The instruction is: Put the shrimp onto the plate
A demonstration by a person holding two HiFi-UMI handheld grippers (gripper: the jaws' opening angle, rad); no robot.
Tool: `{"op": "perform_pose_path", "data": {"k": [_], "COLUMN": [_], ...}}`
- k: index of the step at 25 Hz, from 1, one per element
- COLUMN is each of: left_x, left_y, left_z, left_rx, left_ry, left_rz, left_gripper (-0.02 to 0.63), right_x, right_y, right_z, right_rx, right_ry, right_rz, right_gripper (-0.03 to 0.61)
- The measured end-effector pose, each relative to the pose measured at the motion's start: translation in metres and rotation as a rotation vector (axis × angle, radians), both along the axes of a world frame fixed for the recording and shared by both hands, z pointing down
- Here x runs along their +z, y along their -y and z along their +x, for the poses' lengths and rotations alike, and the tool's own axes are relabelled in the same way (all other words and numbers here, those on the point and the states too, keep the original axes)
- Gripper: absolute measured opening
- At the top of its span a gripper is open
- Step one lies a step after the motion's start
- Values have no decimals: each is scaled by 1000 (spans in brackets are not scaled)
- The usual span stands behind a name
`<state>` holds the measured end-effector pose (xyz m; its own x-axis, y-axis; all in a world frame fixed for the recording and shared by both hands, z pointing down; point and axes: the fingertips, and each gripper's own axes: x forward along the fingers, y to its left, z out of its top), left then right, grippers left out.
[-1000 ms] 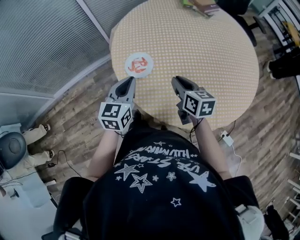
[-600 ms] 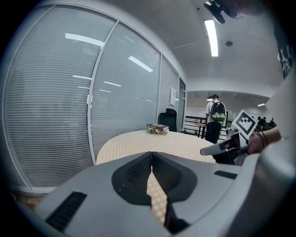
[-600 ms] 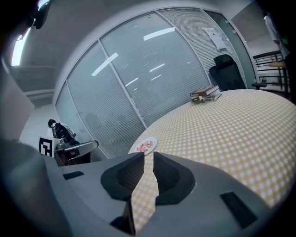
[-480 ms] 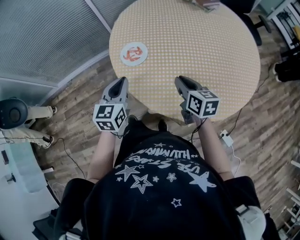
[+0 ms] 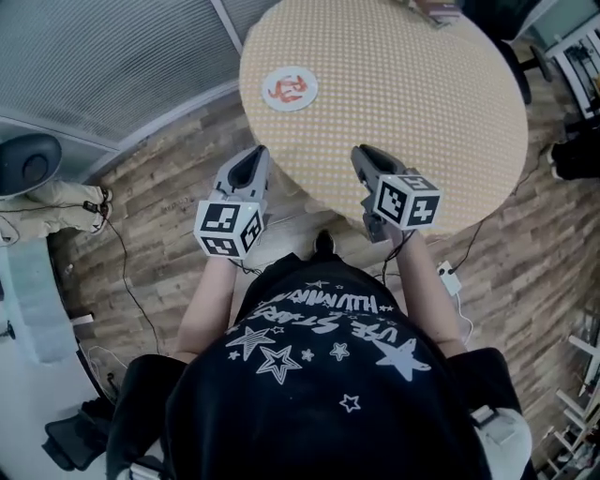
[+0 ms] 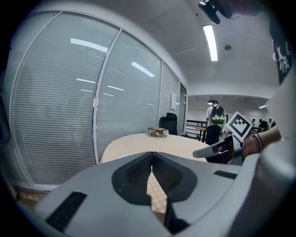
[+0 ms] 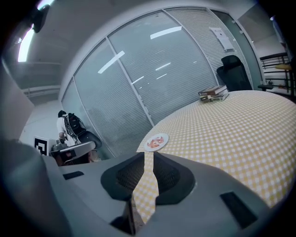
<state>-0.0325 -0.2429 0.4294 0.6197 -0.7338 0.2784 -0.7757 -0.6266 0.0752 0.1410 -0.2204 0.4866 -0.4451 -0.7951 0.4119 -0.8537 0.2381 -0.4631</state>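
Head view shows me the big round table [image 5: 422, 103] first. It has lots of bare cloth in the middle where I could move. Past its left rim are the wood floor [image 5: 159, 187] and the glass wall [image 5: 112, 66]. That side is tight.

The books [image 5: 433, 9] sit at the far rim, well away from both tongs.

The left gripper [image 5: 253, 157] hangs just off the near rim. Its jaws are pressed together with nothing in them. The right gripper [image 5: 364, 155] is over the near rim. Its jaws are a thin crack apart, and they hold nothing too.

The plate [image 5: 270, 97] sits near the left rim, well apart from both tongs. The shrimp [image 5: 287, 87] lies on it already, so I think the job is done.

What could go wrong? If I swing a tong across, it could bump the plate. The plate is so near the rim that one push might send it down to the floor. A low tong could also catch the table's edge.
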Motion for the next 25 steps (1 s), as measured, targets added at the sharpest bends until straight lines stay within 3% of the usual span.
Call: {"op": "perform_pose_path", "data": {"k": [5, 13, 25], "left_x": [4, -4, -28], "left_y": [-35, -83, -166], "left_z": [-34, -81, -139], "left_rx": [7, 53, 89], "left_ry": [-19, -36, -86], "left_rz": [-19, 6, 52], "left_gripper": [9, 9, 9], "right_x": [-6, -24, -37], "right_y": [-23, -55, -145], "right_z": [-40, -79, -124], "right_rx": [-20, 35, 109], "right_ry": [-12, -21, -51], "right_rz": [6, 49, 64], "right_gripper": [71, 71, 71]}}
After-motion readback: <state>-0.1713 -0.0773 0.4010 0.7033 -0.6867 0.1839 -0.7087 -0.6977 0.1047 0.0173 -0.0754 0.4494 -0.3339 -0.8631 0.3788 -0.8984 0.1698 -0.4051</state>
